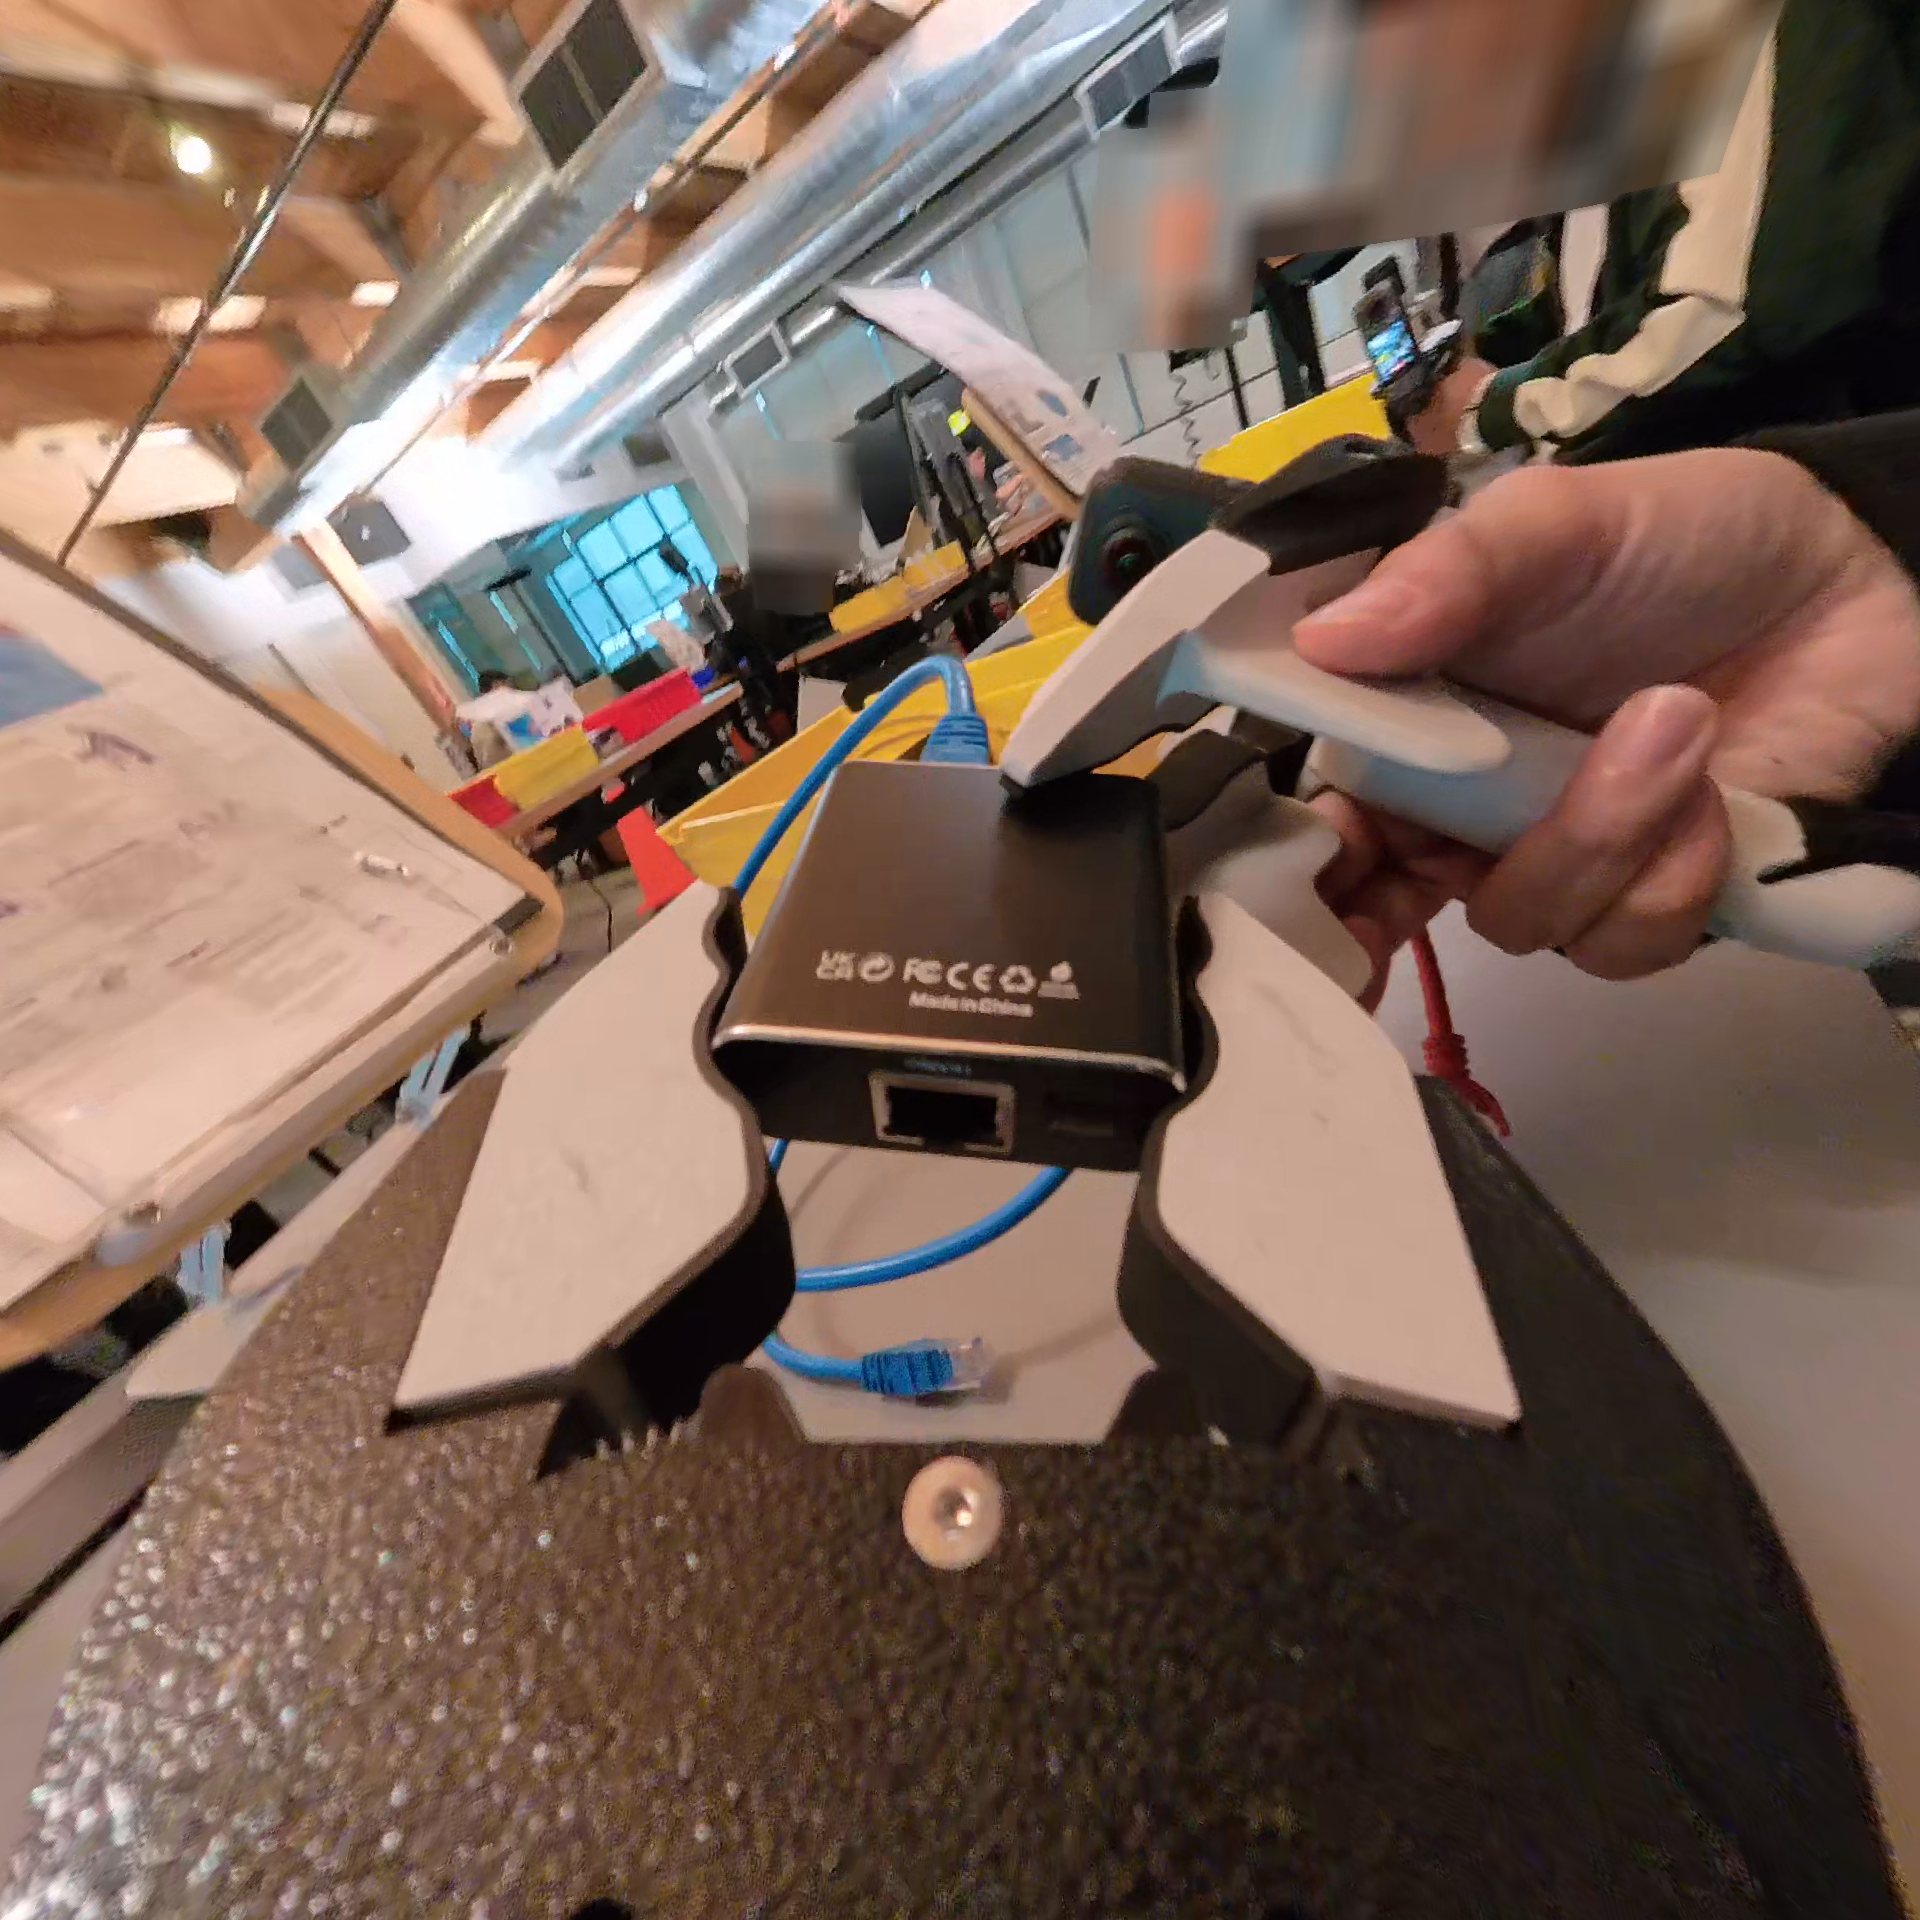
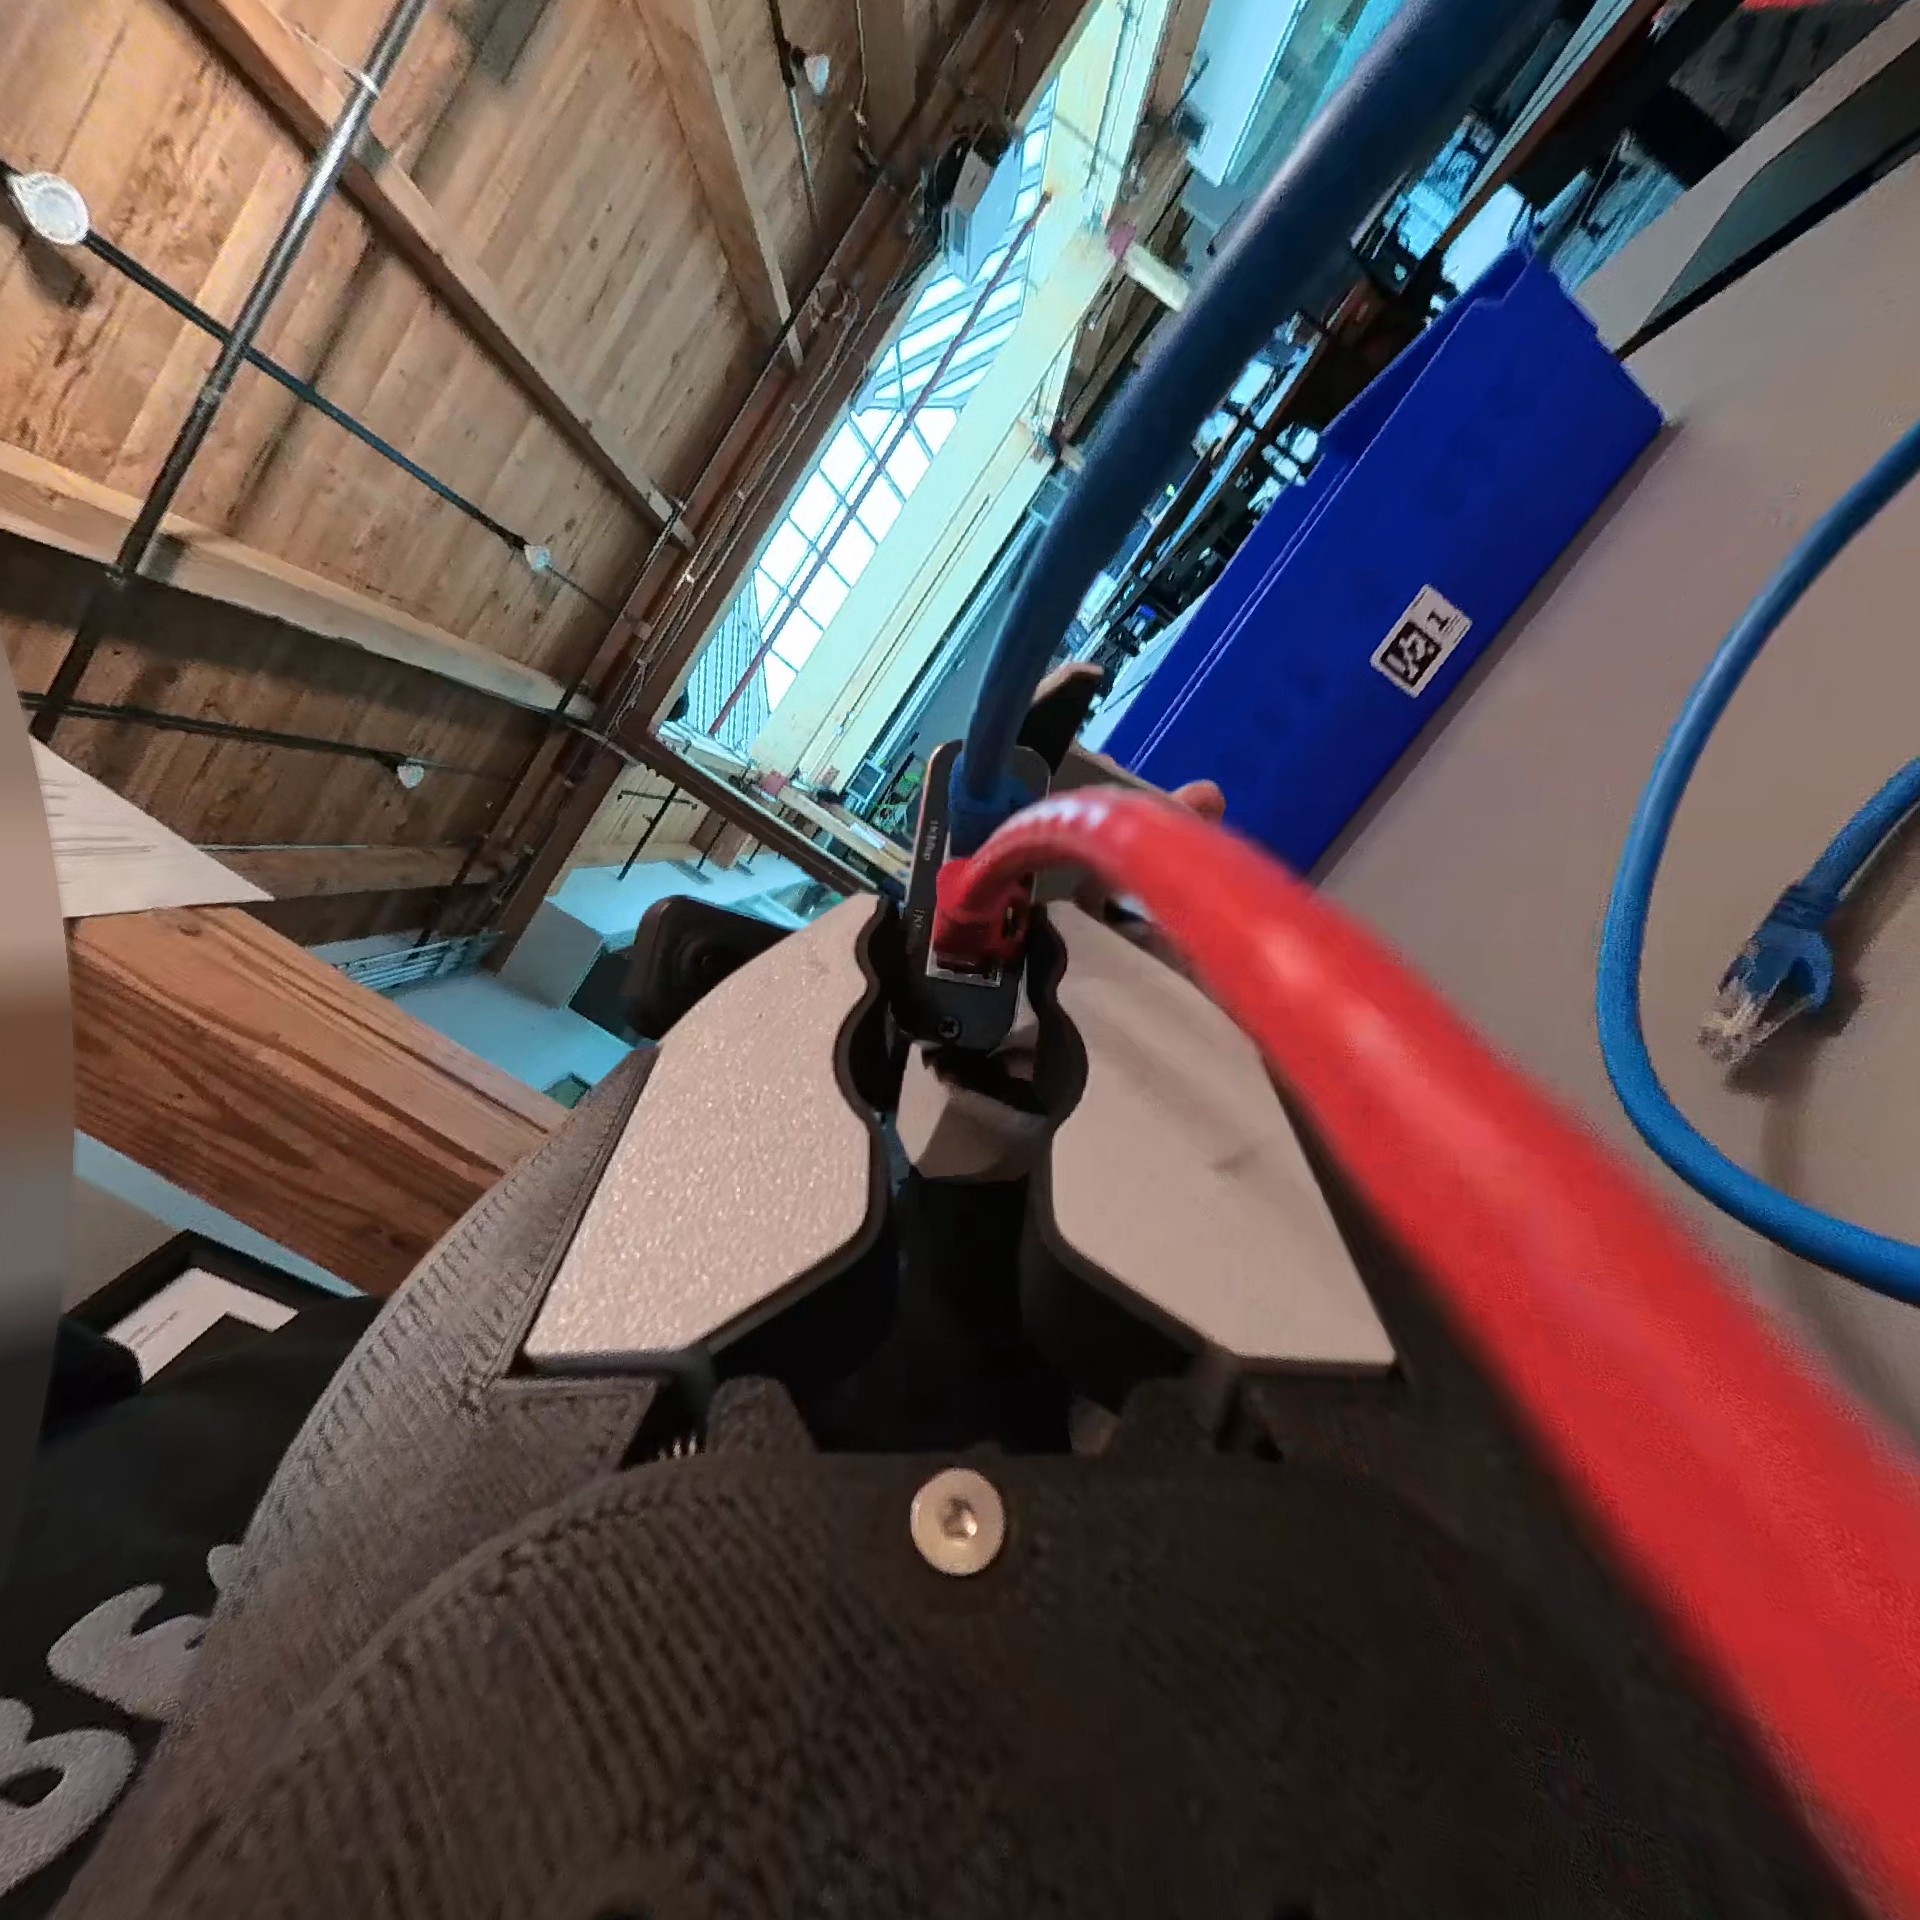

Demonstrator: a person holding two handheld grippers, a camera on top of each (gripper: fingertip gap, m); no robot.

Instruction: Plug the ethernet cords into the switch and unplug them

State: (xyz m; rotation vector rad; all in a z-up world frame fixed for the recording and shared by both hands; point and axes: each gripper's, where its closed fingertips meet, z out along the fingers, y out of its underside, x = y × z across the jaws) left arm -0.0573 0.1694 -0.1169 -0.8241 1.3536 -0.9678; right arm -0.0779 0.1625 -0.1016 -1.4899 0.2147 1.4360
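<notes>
My left gripper (image 1: 956,935) is shut on the black switch (image 1: 966,914) by its long sides and holds it above the grey table (image 1: 1662,1195). An empty port (image 1: 940,1112) faces the left camera. At the far end a blue cord (image 1: 951,738) is plugged in. My right gripper (image 2: 966,966) is closed over that far end. Its upper finger (image 1: 1122,665) lies on the switch's top. In the right wrist view the red plug (image 2: 982,914) sits in a port between its fingertips, beside the blue cord (image 2: 987,800). The red cord (image 2: 1455,1195) runs back past the camera.
A loose blue plug (image 1: 925,1369) and its cable (image 2: 1662,831) lie on the table below the switch. A blue bin (image 2: 1382,582) stands at the table's far side. Yellow bins (image 1: 790,800) sit behind the switch. A clear document stand (image 1: 208,883) is at the left.
</notes>
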